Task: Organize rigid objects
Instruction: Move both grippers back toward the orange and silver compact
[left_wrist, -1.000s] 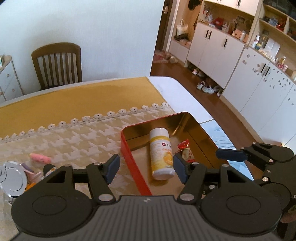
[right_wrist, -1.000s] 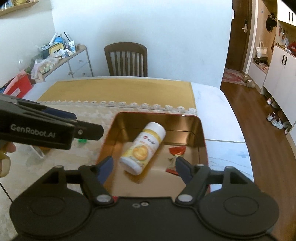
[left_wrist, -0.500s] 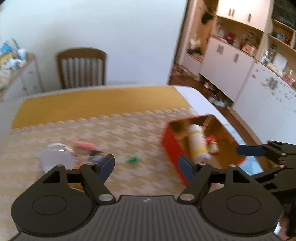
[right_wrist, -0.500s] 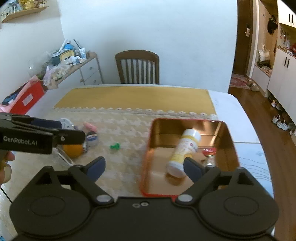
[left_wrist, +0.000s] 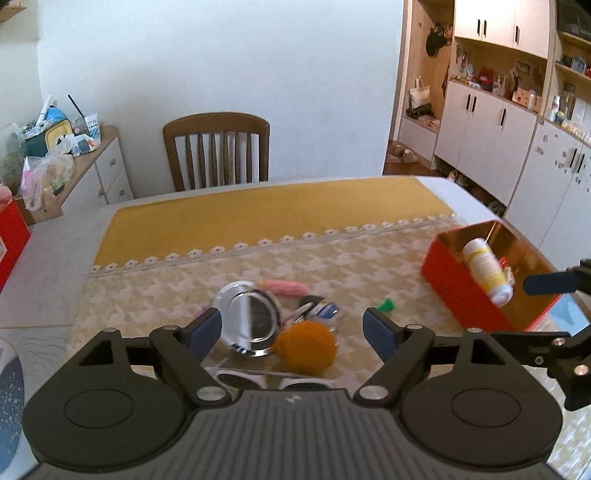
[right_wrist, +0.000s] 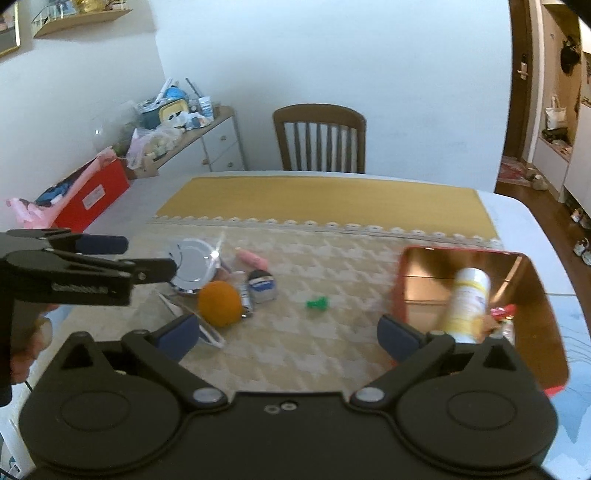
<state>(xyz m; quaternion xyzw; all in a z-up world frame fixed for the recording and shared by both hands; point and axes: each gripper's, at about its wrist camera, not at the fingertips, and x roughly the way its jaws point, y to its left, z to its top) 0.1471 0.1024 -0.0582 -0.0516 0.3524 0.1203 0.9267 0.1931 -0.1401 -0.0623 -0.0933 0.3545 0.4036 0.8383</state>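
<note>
With nothing between its opening jaws, the left hand-held gripper (left_wrist: 291, 328) hovered over the fuzzy orange ball (left_wrist: 306, 345), best straddled squarely, the red rectangular tin (left_wrist: 476, 299) at three o'clock.

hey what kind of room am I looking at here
Most likely a home dining area. A wooden chair stands at a table with a yellow cloth, white storage cabinets line one wall, and shoes lie on the floor by the entry.
</note>
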